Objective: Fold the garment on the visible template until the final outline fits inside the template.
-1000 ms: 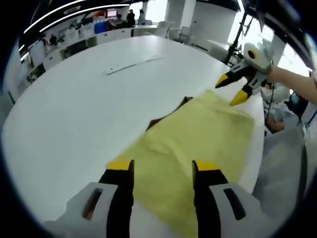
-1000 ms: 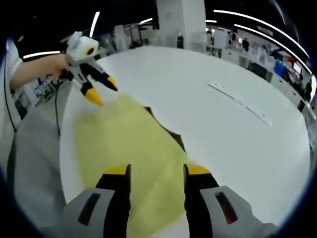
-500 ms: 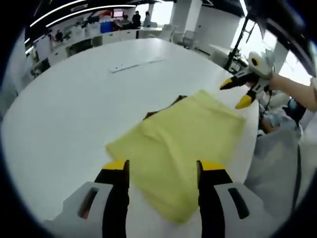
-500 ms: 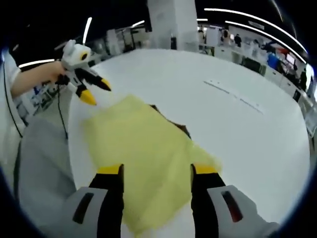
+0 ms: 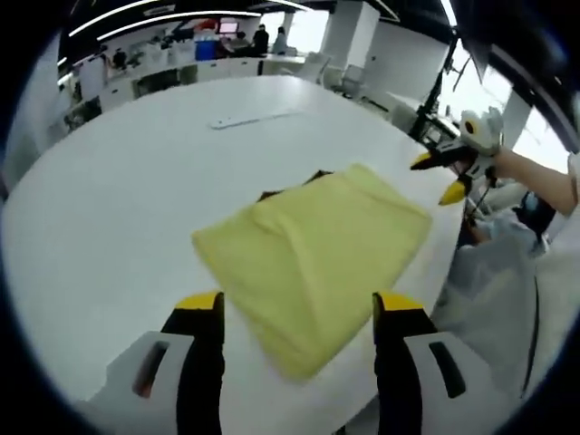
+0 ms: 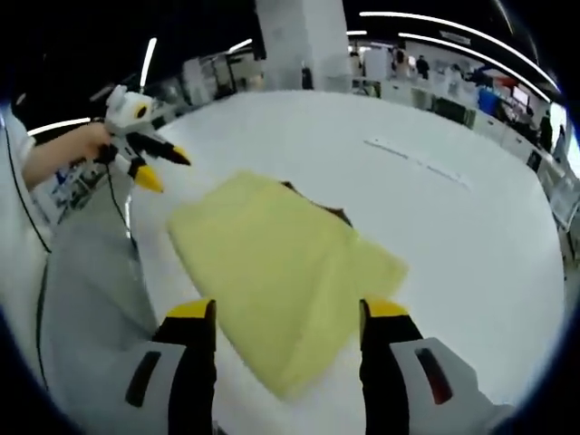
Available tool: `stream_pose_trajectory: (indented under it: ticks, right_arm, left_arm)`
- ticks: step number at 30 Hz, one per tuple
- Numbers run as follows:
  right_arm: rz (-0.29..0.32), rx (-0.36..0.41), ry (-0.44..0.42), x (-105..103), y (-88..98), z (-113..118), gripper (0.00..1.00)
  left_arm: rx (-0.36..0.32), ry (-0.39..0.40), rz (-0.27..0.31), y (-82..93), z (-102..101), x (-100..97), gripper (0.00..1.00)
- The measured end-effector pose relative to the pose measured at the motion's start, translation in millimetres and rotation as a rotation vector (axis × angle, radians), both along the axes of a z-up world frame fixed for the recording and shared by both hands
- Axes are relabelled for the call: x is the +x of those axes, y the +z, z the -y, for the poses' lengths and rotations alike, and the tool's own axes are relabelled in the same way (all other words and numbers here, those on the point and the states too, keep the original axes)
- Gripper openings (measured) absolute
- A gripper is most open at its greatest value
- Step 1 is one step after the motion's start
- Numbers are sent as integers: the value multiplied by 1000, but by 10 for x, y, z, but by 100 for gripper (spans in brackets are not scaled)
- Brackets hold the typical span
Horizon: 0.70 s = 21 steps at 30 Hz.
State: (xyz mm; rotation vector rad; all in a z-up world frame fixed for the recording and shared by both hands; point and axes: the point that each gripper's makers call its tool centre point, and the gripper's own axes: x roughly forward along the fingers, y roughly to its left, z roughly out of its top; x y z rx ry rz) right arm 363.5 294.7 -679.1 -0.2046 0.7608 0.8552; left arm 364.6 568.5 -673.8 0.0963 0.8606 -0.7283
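The folded yellow cloth garment (image 5: pixel 315 256) is seen lying flat at mid-frame on the round white counter (image 5: pixel 136 172), with a dark template edge (image 5: pixel 317 174) showing at its upper border. The left claw (image 5: pixel 294 304) is held wide apart, empty, at the bottom of the frame. The right claw (image 6: pixel 288 313) is likewise spread wide over the garment (image 6: pixel 281 272), gripping nothing.

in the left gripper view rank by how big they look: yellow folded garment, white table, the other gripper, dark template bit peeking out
1. White table
2. Yellow folded garment
3. Right gripper, though it sits farther from the camera, so its rank is unsure
4. Dark template sliver showing at the garment's far edge
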Motion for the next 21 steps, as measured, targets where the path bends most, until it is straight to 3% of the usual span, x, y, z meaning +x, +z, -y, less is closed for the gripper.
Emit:
stream_pose_trajectory:
  ticks: [21]
  right_arm:
    - [-25,17,-79,-558,15,277,68]
  left_arm:
    - [5,0,-34,-40,-161,-668,79]
